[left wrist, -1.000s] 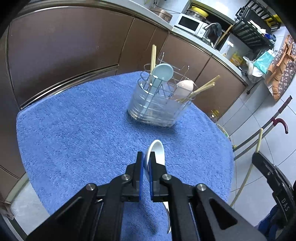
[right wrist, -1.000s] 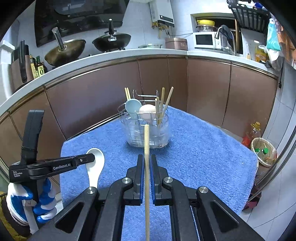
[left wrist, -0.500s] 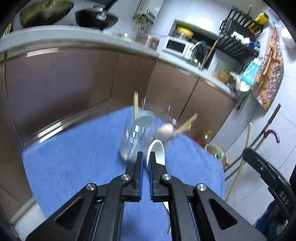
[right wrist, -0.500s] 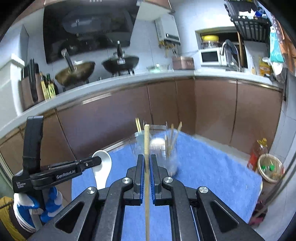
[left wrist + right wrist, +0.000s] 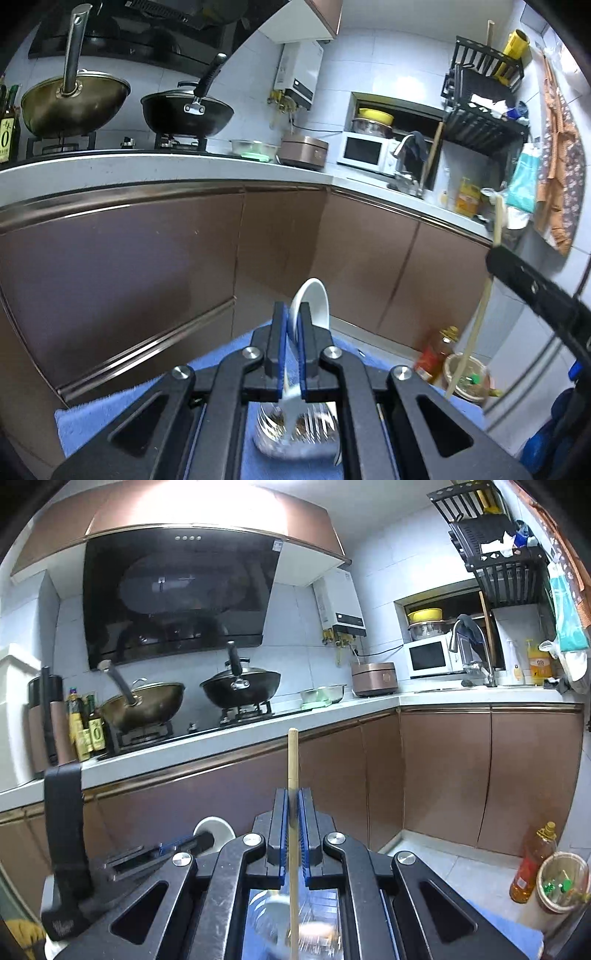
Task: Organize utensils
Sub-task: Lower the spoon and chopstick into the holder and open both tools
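Note:
My left gripper (image 5: pixel 291 325) is shut on a white ceramic spoon (image 5: pixel 312 306), bowl end up, handle pointing down toward the clear utensil holder (image 5: pixel 295 435) seen blurred below between the arms. My right gripper (image 5: pixel 293 812) is shut on a wooden chopstick (image 5: pixel 292 760), held upright above the same holder (image 5: pixel 295 923). The left gripper with the spoon (image 5: pixel 216 830) shows at the lower left of the right wrist view. The right gripper's chopstick (image 5: pixel 476 325) shows at the right of the left wrist view.
The blue towel (image 5: pixel 92 421) covers the table under the holder. Brown cabinets (image 5: pixel 147 258) and a counter with woks (image 5: pixel 240 690) and a microwave (image 5: pixel 428 661) stand behind. An oil bottle (image 5: pixel 532 864) and a bin (image 5: pixel 561 882) stand on the floor at right.
Both grippers have tilted upward and moved over the utensil holder, which has dropped from mid-frame to the bottom of both views. Spoon and chopstick stay gripped.

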A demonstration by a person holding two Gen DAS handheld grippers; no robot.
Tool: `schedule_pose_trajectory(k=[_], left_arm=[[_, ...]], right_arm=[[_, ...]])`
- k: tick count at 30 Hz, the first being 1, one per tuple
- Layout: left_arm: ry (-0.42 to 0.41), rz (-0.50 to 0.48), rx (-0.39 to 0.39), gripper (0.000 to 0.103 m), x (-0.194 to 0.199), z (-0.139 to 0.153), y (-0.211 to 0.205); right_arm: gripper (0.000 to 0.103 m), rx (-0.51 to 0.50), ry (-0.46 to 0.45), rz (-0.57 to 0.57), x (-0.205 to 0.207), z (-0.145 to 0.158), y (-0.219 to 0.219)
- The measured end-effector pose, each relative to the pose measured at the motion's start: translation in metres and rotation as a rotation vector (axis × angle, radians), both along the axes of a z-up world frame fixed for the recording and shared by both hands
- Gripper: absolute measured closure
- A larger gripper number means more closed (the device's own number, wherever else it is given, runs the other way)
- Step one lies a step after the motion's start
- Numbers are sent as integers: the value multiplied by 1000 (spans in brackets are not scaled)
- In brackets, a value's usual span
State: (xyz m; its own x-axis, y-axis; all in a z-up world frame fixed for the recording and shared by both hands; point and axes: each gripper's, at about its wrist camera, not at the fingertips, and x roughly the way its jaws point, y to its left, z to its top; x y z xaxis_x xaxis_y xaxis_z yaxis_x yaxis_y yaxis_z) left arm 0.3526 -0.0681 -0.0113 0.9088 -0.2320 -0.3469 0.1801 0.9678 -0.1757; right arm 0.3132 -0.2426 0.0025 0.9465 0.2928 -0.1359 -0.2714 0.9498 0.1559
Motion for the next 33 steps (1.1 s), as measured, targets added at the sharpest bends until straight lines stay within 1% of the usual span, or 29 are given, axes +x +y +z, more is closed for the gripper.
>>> schedule_pose_trajectory(k=[6, 12, 16, 20, 22, 24, 26, 27, 28, 29, 30, 32, 33], left_arm=[[-85, 77, 59, 99, 15, -20, -6], [-140, 131, 66, 99, 14, -41, -9], [-172, 170, 66, 99, 11, -55, -15], [-189, 195, 79, 98, 9, -77, -23], [-176, 196, 67, 96, 11, -86, -23], [-161, 194, 47, 95, 11, -91, -21], [-152, 189, 45, 92, 10, -93, -20], [-151, 183, 43, 90, 9, -93, -19], [-147, 176, 39, 83, 8, -92, -18], [-145, 169, 35, 75, 7, -91, -18], [-146, 165, 33, 72, 5, -89, -18], [-151, 166, 37, 70, 1, -84, -16], [-153, 163, 41, 70, -4, -81, -16]], right_arm=[[97, 20, -2, -32, 43, -21, -2], [97, 23, -15, -72, 62, -38, -3], [97, 6, -4, -93, 66, -58, 1], [97, -22, 13, -93, 61, -77, 6], [97, -53, 17, -93, 54, -85, 11], [96, -61, 26, -96, 50, -90, 11], [87, -66, 30, -108, 45, -92, 8], [78, -63, 31, -112, 42, -92, 6], [69, -56, 31, -117, 38, -91, 4], [66, -47, 32, -123, 34, -89, 1], [64, -42, 32, -124, 29, -86, -1], [63, -43, 33, -135, 20, -81, -4], [60, -44, 33, -139, 16, -78, -5]])
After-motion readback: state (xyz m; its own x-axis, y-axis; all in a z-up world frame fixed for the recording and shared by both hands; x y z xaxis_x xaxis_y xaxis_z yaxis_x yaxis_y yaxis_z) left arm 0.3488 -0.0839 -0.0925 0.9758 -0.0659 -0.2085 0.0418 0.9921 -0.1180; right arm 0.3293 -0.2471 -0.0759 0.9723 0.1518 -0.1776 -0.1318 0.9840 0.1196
